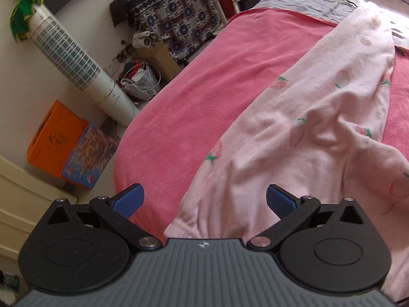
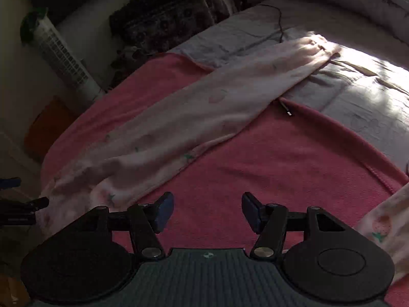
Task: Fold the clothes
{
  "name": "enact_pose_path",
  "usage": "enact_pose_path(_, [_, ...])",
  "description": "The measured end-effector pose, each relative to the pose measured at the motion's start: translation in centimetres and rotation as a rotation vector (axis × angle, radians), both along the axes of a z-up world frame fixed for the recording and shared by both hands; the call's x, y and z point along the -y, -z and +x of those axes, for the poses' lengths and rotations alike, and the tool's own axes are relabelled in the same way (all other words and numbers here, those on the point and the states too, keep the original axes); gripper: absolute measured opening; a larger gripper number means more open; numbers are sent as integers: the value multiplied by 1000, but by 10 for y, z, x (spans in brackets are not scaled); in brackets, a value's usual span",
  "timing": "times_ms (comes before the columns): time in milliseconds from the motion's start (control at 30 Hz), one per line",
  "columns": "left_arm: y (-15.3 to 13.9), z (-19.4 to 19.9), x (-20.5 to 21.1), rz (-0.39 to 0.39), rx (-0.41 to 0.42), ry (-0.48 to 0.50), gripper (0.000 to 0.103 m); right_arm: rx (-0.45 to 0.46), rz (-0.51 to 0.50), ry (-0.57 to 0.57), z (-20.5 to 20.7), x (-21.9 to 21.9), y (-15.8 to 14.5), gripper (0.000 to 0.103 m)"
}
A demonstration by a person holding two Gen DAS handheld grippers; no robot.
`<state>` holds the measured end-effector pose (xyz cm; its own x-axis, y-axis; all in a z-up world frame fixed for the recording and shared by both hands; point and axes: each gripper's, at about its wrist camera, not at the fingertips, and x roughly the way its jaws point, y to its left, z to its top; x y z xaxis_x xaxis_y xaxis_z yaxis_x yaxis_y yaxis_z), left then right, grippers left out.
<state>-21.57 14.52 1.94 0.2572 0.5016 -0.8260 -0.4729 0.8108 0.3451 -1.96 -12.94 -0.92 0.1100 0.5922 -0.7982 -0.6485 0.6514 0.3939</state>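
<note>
Pale pink trousers with a strawberry print [image 1: 319, 117] lie stretched out on a pink blanket [image 1: 204, 81] on the bed. My left gripper [image 1: 204, 200] is open and hovers over the near end of the trousers, with cloth between and below its blue pads. In the right wrist view one trouser leg [image 2: 204, 117] runs diagonally across the blanket [image 2: 281, 163], and another part of the garment [image 2: 383, 227] shows at the right edge. My right gripper [image 2: 207, 212] is open and empty over bare blanket. The left gripper's finger [image 2: 10, 183] shows at the left edge.
A grey sheet [image 2: 358, 87] with a black cable [image 2: 280, 20] covers the far bed. Left of the bed stand a white tower fan [image 1: 76, 64], an orange box [image 1: 53, 138], a basket [image 1: 140, 81] and a patterned cloth-covered stand [image 1: 176, 18].
</note>
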Motion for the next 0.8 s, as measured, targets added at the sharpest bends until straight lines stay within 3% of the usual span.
enact_pose_path(133, [4, -55, -7, -92, -12, -75, 103, -155, 27, -130, -34, -47, 16, 60])
enact_pose_path(267, [22, -99, -14, -311, 29, -140, 103, -249, -1, -175, -46, -84, 35, 61])
enact_pose_path(367, [36, -115, -17, -475, 101, -198, 103, -219, -84, -151, -53, -101, 42, 39])
enact_pose_path(400, [40, -117, -17, -506, 125, -212, 102, -204, -93, -138, -54, -104, 41, 38])
enact_pose_path(467, [48, -117, -15, -518, 156, -223, 102, -194, -108, -115, -55, -108, 39, 38])
enact_pose_path(533, [56, -114, -13, -470, 135, -244, 103, -165, -133, -98, -57, -111, 36, 38])
enact_pose_path(567, [62, -113, -15, -468, 128, -257, 103, -128, -157, -94, -59, -112, 33, 36])
enact_pose_path(600, [65, -114, -18, -483, 137, -270, 103, -91, -181, -90, -61, -114, 30, 26])
enact_pose_path(667, [65, -117, -19, -501, 156, -289, 103, 68, -263, -46, -66, -116, 19, 14])
enact_pose_path(800, [58, -121, -8, -440, 156, -231, 103, 117, -319, 88, -44, -104, 15, 10])
